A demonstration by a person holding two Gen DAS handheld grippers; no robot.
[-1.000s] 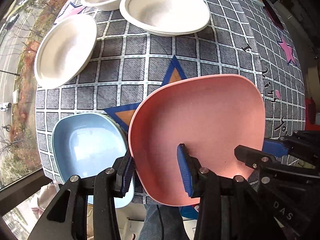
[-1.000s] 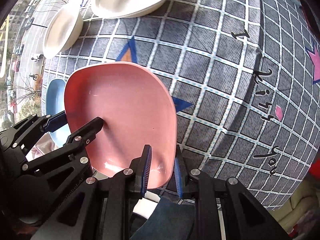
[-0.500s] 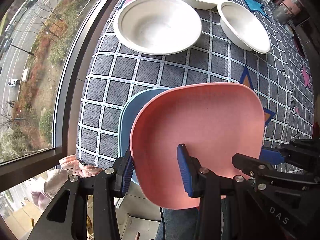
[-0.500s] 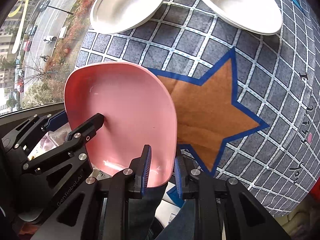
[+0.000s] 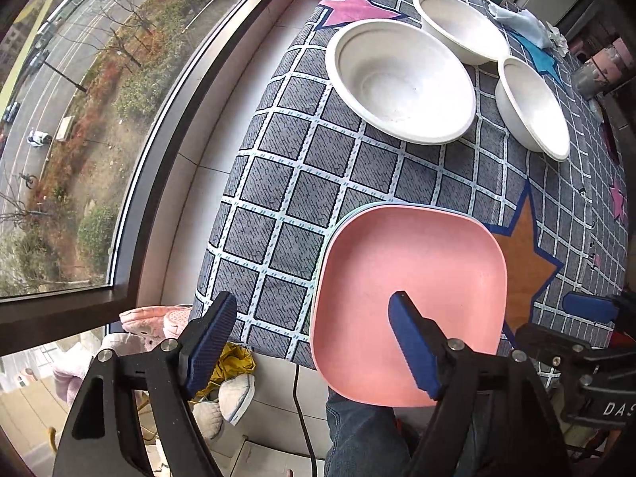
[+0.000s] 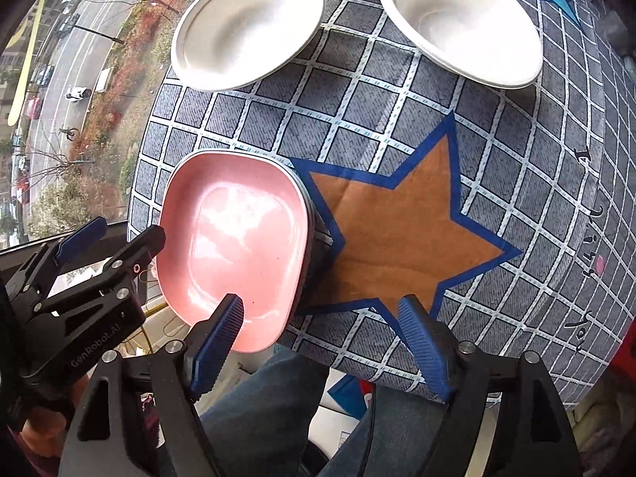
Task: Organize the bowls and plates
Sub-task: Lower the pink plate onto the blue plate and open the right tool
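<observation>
The pink square plate (image 5: 413,290) (image 6: 234,246) lies on the blue plate (image 5: 338,224) at the table's near left corner; only a thin blue rim (image 6: 308,202) shows beneath. My left gripper (image 5: 314,342) is open, its right finger over the pink plate's near edge, its left finger off the table. My right gripper (image 6: 322,322) is open, straddling the pink plate's near right corner without touching. Three white bowls stand farther back: a large one (image 5: 401,79) (image 6: 246,28), one behind it (image 5: 457,28), one to the right (image 5: 530,107) (image 6: 461,20).
The table carries a grey checked cloth (image 5: 294,183) with an orange star (image 6: 397,234) right of the plates. A window (image 5: 79,99) and sill run along the left. Jars (image 5: 596,71) and a crumpled cloth (image 5: 520,20) sit at the far right. My legs are below the table edge.
Both grippers carried the pink plate left over the blue plate, set it down on it and opened. The pink plate now rests free on the blue one.
</observation>
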